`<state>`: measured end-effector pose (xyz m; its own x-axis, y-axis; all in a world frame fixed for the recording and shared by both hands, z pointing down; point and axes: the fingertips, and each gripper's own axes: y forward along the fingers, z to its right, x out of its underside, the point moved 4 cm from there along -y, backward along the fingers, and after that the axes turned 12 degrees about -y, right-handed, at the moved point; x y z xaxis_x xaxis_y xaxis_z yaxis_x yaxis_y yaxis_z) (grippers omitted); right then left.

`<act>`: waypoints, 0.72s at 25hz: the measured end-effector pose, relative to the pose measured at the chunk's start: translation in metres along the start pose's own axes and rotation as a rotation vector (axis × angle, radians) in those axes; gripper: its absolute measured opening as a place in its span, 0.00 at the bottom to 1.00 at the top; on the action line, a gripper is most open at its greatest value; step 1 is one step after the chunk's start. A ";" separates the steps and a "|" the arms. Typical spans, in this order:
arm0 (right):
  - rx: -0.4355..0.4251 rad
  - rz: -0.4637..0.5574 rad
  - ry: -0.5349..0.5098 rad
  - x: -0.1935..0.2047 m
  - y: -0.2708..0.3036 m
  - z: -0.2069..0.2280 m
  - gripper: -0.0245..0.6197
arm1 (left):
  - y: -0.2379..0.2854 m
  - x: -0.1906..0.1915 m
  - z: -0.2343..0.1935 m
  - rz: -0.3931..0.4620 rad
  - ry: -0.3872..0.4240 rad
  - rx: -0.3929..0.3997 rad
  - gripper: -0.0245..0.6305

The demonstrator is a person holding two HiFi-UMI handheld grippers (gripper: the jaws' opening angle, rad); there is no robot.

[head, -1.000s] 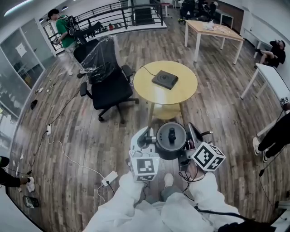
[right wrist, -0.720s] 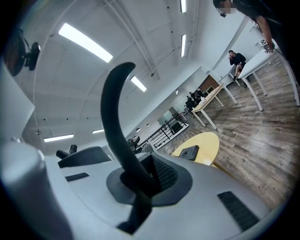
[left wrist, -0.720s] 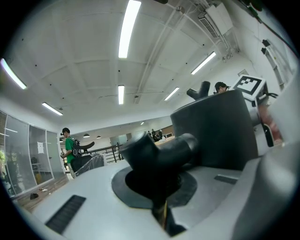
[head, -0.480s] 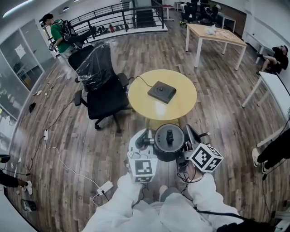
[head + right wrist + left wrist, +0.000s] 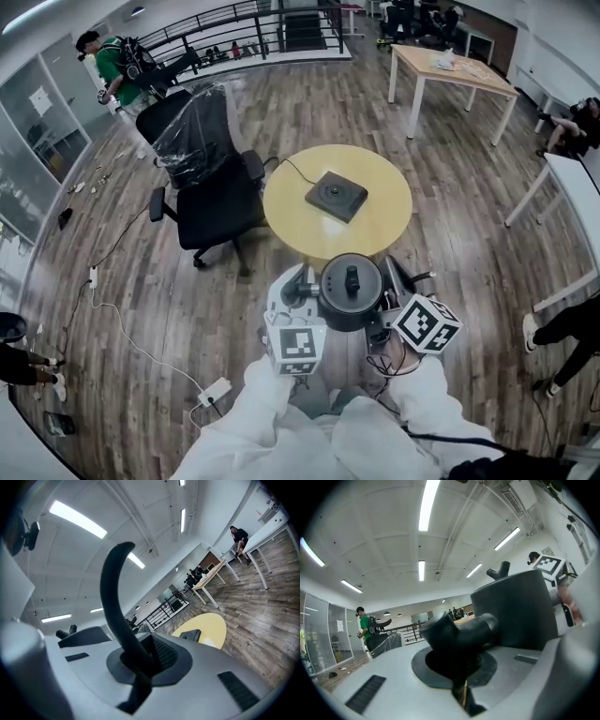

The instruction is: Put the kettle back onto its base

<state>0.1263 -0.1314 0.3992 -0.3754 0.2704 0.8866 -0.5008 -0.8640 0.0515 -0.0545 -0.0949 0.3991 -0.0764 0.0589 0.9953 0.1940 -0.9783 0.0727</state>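
The dark kettle (image 5: 352,291), seen from above with its lid knob up, hangs in the air just short of the round yellow table (image 5: 375,230). Its flat black base (image 5: 336,195) lies on that table with a cord running off to the left. My left gripper (image 5: 309,292) is shut on the kettle's spout (image 5: 459,632). My right gripper (image 5: 392,298) is shut on the curved black handle (image 5: 117,606). In the right gripper view the base (image 5: 190,635) and table (image 5: 206,625) show ahead.
A black office chair (image 5: 202,178) wrapped in plastic stands left of the table. A white cable and power strip (image 5: 214,392) lie on the wood floor at my left. A wooden table (image 5: 450,66) and a white table (image 5: 572,187) stand to the right; a person (image 5: 108,61) stands far left.
Both grippers have carried the kettle toward the yellow table, which now lies closer below them. The grip on spout and handle is unchanged.
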 end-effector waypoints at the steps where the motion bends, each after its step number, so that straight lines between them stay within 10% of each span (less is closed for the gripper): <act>1: 0.004 -0.002 -0.002 0.000 0.007 0.003 0.05 | 0.007 0.002 -0.003 -0.001 -0.004 0.002 0.03; 18: 0.111 0.054 -0.023 -0.041 0.200 0.059 0.05 | 0.219 -0.005 -0.087 0.036 -0.019 0.110 0.03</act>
<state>0.0879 -0.3404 0.4000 -0.3808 0.2140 0.8995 -0.3910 -0.9189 0.0530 -0.0964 -0.3262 0.4045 -0.0488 0.0293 0.9984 0.3023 -0.9523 0.0427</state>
